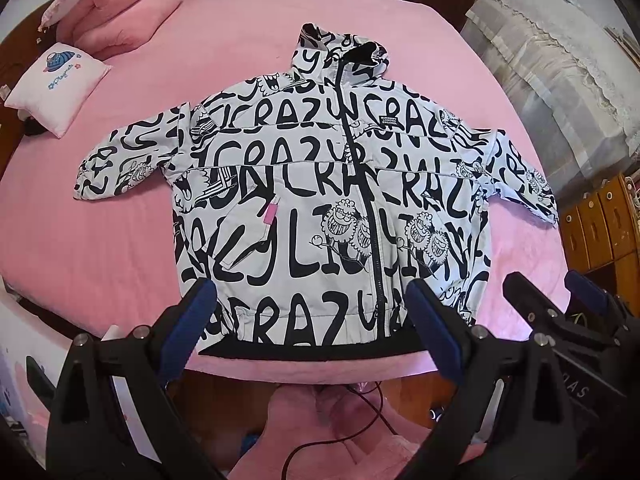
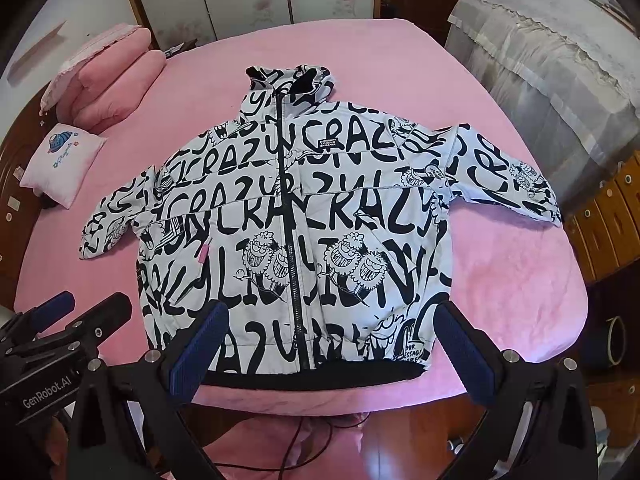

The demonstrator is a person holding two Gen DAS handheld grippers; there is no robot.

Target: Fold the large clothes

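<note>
Hooded jacket (image 1: 320,200) lies flat, zipped, sleeves spread, on the pink bed (image 1: 100,248). Left gripper (image 1: 312,320) and right gripper (image 2: 332,344) hover above its hem, jaws spread wide, empty.

Pink bed (image 2: 500,280), pink pillows (image 2: 116,80), lace-covered furniture (image 2: 560,60), wooden drawers (image 2: 612,216)

A folded pink quilt (image 2: 116,76) lies at the bed's (image 2: 500,280) far left corner. A small embroidered cushion (image 2: 64,162) sits just beside it. Wooden drawers (image 2: 616,216) stand at right.
</note>
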